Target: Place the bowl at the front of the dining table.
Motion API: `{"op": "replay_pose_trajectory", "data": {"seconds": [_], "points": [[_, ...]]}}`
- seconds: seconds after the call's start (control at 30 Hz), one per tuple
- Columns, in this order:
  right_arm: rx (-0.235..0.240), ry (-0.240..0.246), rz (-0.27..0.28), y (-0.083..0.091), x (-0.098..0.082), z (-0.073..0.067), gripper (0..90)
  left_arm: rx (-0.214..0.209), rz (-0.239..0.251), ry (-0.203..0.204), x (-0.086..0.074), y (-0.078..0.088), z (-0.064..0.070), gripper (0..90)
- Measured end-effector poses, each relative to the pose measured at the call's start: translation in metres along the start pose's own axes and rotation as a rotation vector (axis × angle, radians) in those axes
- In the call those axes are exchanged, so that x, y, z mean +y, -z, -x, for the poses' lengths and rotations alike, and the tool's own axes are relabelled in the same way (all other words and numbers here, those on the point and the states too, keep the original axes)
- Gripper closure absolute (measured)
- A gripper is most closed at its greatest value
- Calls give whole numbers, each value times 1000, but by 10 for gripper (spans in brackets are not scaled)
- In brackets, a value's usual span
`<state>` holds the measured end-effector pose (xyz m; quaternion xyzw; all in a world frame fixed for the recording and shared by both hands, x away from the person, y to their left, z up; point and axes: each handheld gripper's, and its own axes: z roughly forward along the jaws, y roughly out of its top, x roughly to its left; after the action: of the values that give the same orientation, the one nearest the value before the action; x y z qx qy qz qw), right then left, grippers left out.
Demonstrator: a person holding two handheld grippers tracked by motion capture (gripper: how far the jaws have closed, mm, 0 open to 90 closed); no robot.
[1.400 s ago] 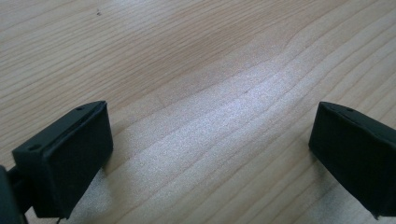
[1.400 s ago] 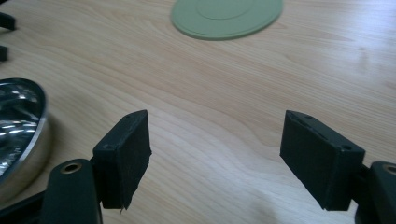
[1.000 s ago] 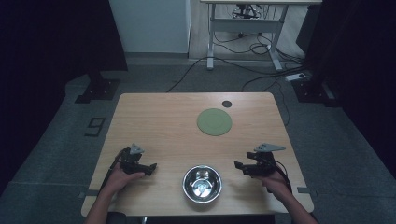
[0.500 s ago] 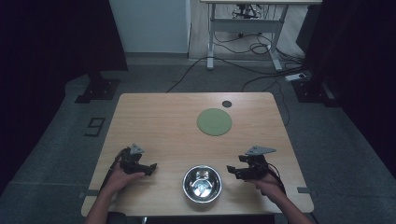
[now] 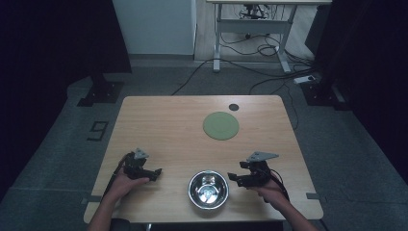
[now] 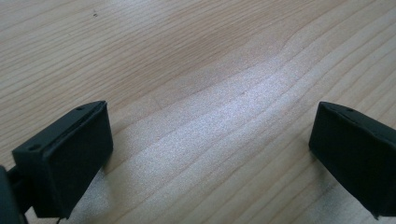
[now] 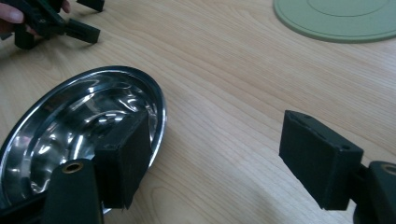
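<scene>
A shiny steel bowl (image 5: 208,187) stands empty near the table's front edge, between my two grippers. My left gripper (image 5: 155,172) rests on the wood to the bowl's left and points toward it. It is open, with bare table between its jaws (image 6: 210,154). My right gripper (image 5: 234,178) sits just right of the bowl, also open. In the right gripper view (image 7: 219,158) its left jaw stands in front of the bowl's rim (image 7: 161,116), and only wood lies between the jaws. I cannot tell whether it touches the rim.
A flat round green mat (image 5: 221,125) lies beyond the bowl, right of centre, and is seen again as the green mat (image 7: 336,18). A small dark disc (image 5: 233,107) sits near the far edge. The other hand's gripper (image 7: 46,23) shows past the bowl.
My right gripper has slid left, closer to the bowl. The left gripper and the bowl have stayed where they were.
</scene>
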<state>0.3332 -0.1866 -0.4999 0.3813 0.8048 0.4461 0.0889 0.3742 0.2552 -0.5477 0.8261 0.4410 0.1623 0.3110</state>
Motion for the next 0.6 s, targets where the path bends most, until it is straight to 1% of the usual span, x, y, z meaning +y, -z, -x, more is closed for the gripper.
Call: {"op": "replay_pose_trajectory", "data": {"seconds": [0.3, 0.43, 0.6], "points": [[8, 9, -5, -3, 1, -5, 250, -1, 0, -1, 0, 0, 0, 0], [8, 5, 0, -3, 2, -6, 250, -1, 0, -1, 0, 0, 0, 0], [24, 14, -6, -6, 5, -11, 250, -2, 0, -1, 0, 0, 0, 0]]}}
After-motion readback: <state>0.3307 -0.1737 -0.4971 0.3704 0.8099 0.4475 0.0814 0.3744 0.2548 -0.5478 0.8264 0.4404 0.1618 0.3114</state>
